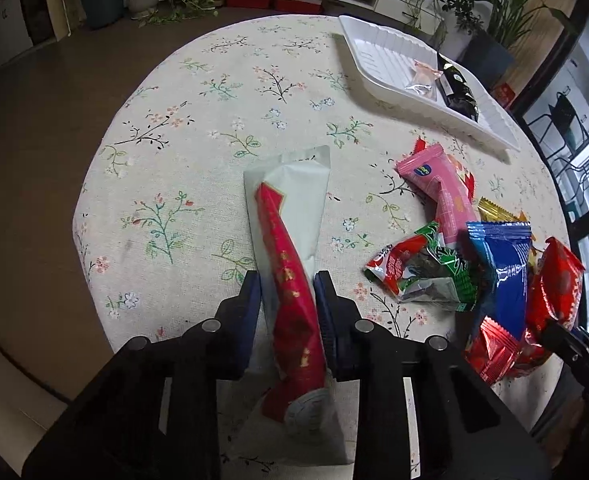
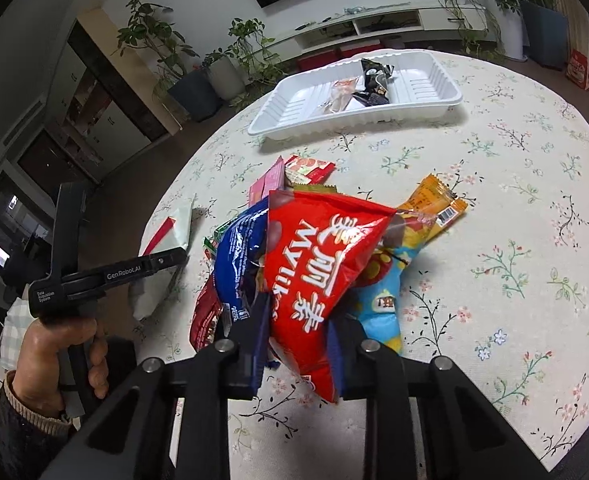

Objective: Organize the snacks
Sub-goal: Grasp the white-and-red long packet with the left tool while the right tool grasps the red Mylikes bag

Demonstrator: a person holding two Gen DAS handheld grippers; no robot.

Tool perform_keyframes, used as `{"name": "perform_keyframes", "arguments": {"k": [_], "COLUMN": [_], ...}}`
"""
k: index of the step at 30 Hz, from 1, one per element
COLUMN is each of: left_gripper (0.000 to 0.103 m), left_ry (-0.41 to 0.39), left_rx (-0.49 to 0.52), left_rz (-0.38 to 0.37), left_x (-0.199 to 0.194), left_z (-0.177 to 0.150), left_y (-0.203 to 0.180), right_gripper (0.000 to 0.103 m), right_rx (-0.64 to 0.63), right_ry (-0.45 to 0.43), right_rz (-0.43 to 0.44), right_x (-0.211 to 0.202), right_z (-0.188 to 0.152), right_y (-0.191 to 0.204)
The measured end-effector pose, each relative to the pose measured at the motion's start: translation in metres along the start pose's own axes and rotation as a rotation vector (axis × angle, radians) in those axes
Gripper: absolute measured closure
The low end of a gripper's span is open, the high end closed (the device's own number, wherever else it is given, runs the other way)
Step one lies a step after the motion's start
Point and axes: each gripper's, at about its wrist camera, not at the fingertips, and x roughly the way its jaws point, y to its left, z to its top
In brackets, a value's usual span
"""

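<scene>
Round table (image 1: 198, 128) with floral cloth, brown floor all round it, plants and a low white shelf along the far wall. In the left view your near and left table edges curve away close to the left gripper, so little margin there; the wide bare stretch of cloth is ahead and to the left of the pile

Left gripper (image 1: 287, 312): jaws pinched on the white-and-red pouch (image 1: 290, 220), pads pressing both long sides near its lower half. Pouch lies lengthwise away from you on the cloth, apart from the pile

Right gripper (image 2: 299, 332): jaws closed on the red bag (image 2: 318, 256), gripping its lower end. Bag stands tilted up over the snack pile (image 2: 254, 248), which sits mid-table: blue packet (image 2: 238, 248), pale blue one (image 2: 382, 296), orange one (image 2: 430, 200), pink and red ones behind. Can't tell whether the red bag is clear of the packets under it

White tray (image 2: 294, 120) sits at the far side of the table, near the far edge, well apart from the pile. It holds a black packet (image 2: 374, 80) and a small clear-pink one (image 2: 340, 92); most of its floor is bare. Cloth between pile and tray is open

In the right view your left hand (image 2: 54, 344) grips its handle at the near left edge, just beside the pile. To the right of the pile the cloth is open out to the rim
</scene>
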Motion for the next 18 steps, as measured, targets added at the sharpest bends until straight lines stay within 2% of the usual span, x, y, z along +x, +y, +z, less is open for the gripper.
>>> {"name": "perform_keyframes", "arguments": {"k": [7,10,11,18], "left_gripper": [0.08,0.079,0.079,0.083], "left_ry": [0.028,0.069,0.081,0.08], "left_rx": [0.104,0.262,0.284,0.353], "left_rz": [0.037,0.117,0.124,0.116], "left_x": [0.001,0.005,0.006,0.006], "left_z": [-0.004,-0.002,0.0,0.002], "left_y": [-0.015,-0.033,-0.036,-0.04], "right_gripper": [0.076,0.076,0.076,0.077], "right_rx": [0.018,0.018,0.021,0.001], "right_ry": [-0.023,-0.017,-0.017,-0.038], "right_rz": [0.024,0.026,0.026,0.018], "right_x": [-0.012,-0.012,-0.012,-0.019], "right_z": [-0.006,-0.007,-0.007,-0.007], "right_y": [-0.004,-0.005,-0.005,0.0]}}
